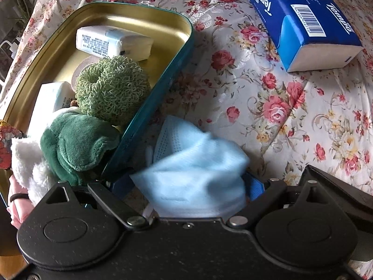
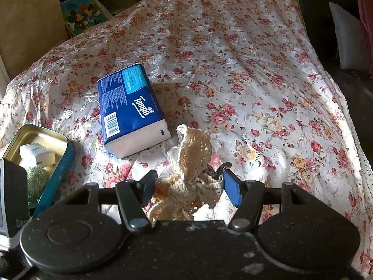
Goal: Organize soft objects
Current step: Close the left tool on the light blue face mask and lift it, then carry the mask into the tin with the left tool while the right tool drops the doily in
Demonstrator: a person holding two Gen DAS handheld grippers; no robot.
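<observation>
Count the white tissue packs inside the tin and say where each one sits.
2. One white tissue pack lies at the far end of the tin; another sits along its left side, beside the green scrubber. More may be hidden under the plush items.

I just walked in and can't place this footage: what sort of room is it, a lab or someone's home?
Most likely a home. A flowered cloth is draped over the work surface, a Tempo tissue pack lies on it, and a pillow rests on dark furniture behind.
</observation>
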